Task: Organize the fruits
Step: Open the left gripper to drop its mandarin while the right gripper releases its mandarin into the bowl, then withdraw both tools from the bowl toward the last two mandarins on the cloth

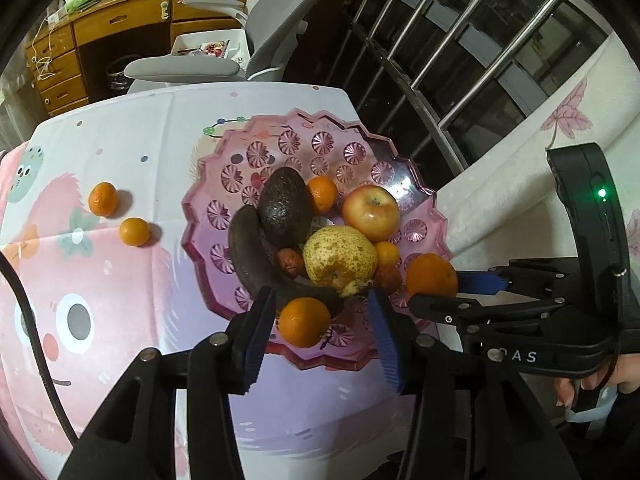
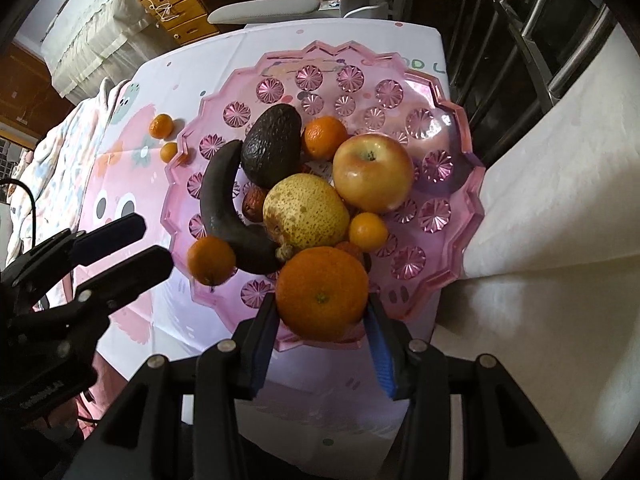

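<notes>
The surface [image 1: 120, 140] carries a white and pink cartoon-print cloth, and on its right part stands a pink scalloped fruit tray [image 2: 460, 128] holding most of the fruit. In the tray, from largest down: a blackened banana [image 2: 218, 204] lying with its long axis near to far along the left side, a dark avocado [image 2: 272, 144] beside it, a yellow-red apple [image 2: 372, 176] on the right, a speckled pear [image 2: 304, 210] in the middle, then several oranges and small reddish fruits. The right gripper [image 2: 322, 344] has its blue-padded fingers on either side of a large orange [image 2: 322, 292] at the near rim of the tray; whether the pads press on it or are only closely beside it cannot be told. The left gripper [image 1: 322, 320] stands apart, its fingers straddling a smaller orange [image 1: 304, 322] at the near left rim without visible contact. Two small mandarins [image 1: 103, 199] lie on the cloth well left of the tray, outside it; judged from the task, they are the fruits not yet gathered, and the left gripper is the nearer one to them, with the reach going left and far. Readable writing: "DAS" on the right gripper body in the left wrist view; partial green letters, apparently "OD L", on the cloth beyond the tray.
</notes>
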The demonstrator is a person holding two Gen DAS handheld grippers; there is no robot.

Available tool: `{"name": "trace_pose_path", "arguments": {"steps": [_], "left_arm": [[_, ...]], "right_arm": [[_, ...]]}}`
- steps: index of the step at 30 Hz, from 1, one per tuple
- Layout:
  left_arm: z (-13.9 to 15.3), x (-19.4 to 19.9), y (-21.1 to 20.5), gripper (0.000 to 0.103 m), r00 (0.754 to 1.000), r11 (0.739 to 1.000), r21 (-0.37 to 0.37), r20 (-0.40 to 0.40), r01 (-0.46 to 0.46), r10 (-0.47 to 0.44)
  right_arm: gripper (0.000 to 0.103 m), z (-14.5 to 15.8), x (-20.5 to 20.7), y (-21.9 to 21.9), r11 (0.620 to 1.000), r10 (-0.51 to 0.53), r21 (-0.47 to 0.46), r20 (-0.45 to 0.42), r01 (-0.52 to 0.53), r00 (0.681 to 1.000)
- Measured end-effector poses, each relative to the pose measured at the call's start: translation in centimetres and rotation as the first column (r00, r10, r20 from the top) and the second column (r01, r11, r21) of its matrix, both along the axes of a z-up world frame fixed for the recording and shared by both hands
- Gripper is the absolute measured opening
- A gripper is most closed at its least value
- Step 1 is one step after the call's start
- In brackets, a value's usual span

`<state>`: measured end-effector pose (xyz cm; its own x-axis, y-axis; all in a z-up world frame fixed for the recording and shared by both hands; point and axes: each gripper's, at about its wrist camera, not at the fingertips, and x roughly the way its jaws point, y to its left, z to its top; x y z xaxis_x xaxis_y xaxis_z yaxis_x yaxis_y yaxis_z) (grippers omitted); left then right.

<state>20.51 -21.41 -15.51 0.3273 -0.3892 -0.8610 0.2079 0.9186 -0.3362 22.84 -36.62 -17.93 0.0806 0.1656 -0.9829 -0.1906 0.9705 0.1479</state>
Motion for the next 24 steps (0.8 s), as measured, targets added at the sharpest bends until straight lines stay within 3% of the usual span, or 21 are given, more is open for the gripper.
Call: {"name": "trace_pose_path", "arguments": {"steps": [12, 22, 24], "left_arm": [[1.1, -1.4, 5.2, 0.053, 1.000, 1.000, -0.009, 0.019, -0.003, 0.003], [1.3, -3.7, 12.9, 0.054, 0.998, 0.998, 0.001, -0.002, 0.061, -0.061], [1.4, -4.0, 14.5, 0.060, 0.997, 0.997, 0.008, -0.005, 0.074, -0.074]], "right_arm": [[0.051, 0.7, -1.4, 2.4, 0.997, -0.074, -0.008, 0.022, 0.074, 0.997], [0.051, 1.3, -4.7, 7.8, 0.973, -0.230, 0.020, 0.024, 0.230, 0.973], [0.051, 1.3, -5.2, 9.2, 0.969, -0.245, 0.028, 0.023, 0.244, 0.969]]}}
